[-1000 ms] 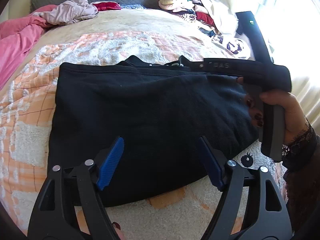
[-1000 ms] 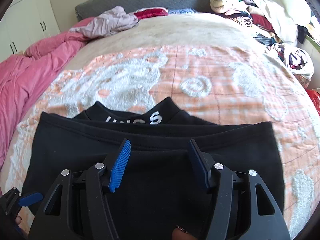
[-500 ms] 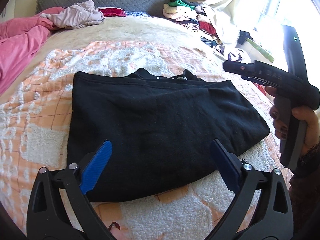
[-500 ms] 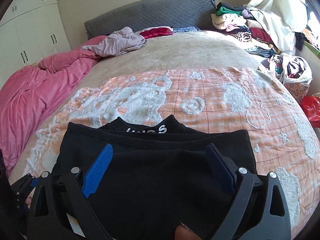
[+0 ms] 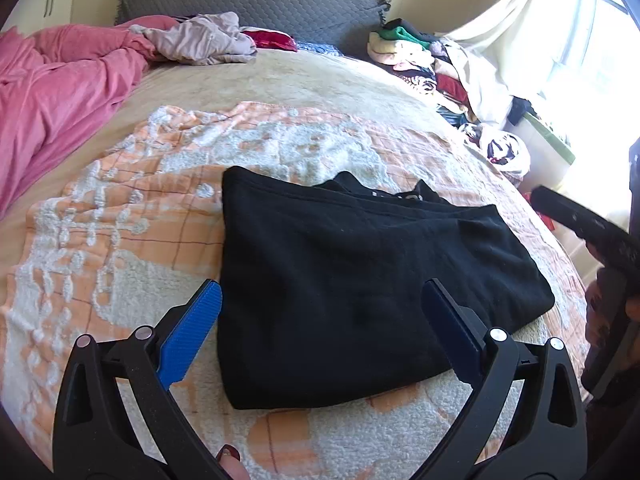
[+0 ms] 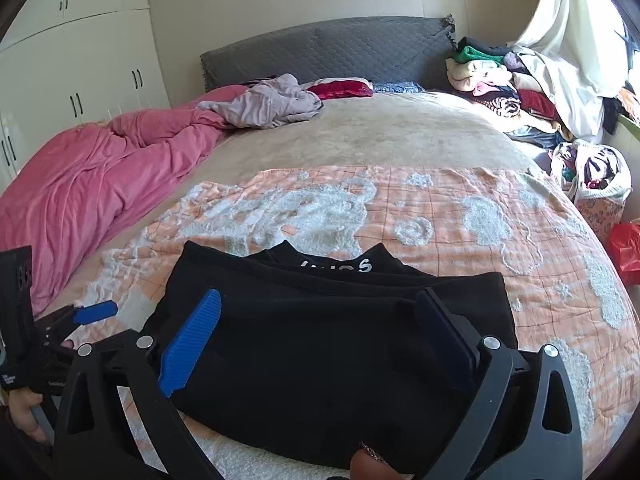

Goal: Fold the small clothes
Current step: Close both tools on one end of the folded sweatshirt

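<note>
A black garment (image 5: 360,280) lies folded flat on the orange-and-white blanket (image 5: 120,240); a collar with white lettering (image 6: 360,266) peeks out at its far edge. My left gripper (image 5: 320,286) hovers above the garment's near edge, open, nothing between its blue pads (image 5: 188,340). My right gripper (image 6: 318,294) also hangs above the garment (image 6: 320,360) with its jaws opening and nothing gripped. In the right wrist view the left gripper's blue fingertip (image 6: 96,312) shows at the far left. The right gripper's black body (image 5: 592,236) shows at the right edge of the left wrist view.
A pink duvet (image 6: 80,192) lies bunched along the left of the bed. A lilac garment (image 6: 272,104) and a red one (image 6: 344,88) lie by the grey headboard (image 6: 320,48). A clothes pile (image 6: 500,80), a laundry bag (image 6: 592,172) and a red bag (image 6: 626,248) crowd the right side.
Both grippers have pulled back and up from the black garment, and their jaws have spread wide. The garment stays folded flat where it lay.
</note>
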### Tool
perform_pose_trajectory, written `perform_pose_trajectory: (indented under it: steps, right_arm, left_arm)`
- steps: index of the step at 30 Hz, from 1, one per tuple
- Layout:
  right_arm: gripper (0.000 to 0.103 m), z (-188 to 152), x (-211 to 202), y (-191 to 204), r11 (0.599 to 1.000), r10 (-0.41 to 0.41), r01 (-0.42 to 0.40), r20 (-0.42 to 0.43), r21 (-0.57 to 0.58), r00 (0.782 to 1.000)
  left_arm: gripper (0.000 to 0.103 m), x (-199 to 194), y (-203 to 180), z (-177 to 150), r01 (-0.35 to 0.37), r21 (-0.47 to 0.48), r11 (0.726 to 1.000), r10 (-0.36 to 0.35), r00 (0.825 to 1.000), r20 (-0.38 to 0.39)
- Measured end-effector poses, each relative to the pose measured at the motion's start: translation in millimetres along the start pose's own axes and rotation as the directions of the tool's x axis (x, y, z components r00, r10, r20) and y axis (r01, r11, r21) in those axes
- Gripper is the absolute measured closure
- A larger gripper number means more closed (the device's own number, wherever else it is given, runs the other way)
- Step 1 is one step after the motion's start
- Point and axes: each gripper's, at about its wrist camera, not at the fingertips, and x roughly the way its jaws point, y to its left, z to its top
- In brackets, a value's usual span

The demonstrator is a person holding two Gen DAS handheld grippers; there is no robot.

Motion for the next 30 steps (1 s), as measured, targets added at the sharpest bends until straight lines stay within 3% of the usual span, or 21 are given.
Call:
perform_pose_trajectory:
  steps: [9, 13, 21, 30]
  right_arm:
    - [0.005, -22.0, 3.4, 46.1, 0.99, 0.018, -0.021, -0.019, -0.14, 1.0]
    - [0.005, -45.1, 16.9, 76.0, 0.968, 0.024, -0.04, -0.065, -0.249, 0.998]
    - [0.005, -99.1, 48.8, 141.4, 0.873, 0.012, -0.074, -0.13, -0.482, 0.991]
    - [0.006, -134.9, 89.4, 187.7, 0.737, -0.142, 0.067, -0.056, -0.673, 0.988]
  left_arm:
    - [0.01, -1.8, 22.4, 4.3, -0.057, -0.041, 0.998, 0.058, 0.998, 0.012]
    - [0.01, 5.4, 34.3, 2.8, -0.086, -0.067, 0.994, 0.086, 0.996, -0.003]
    - [0.01, 39.3, 64.9, 10.5, -0.129, -0.147, 0.981, 0.117, 0.989, -0.086]
    - [0.01, 73.0, 82.2, 22.8, -0.116, -0.172, 0.978, 0.087, 0.982, -0.167]
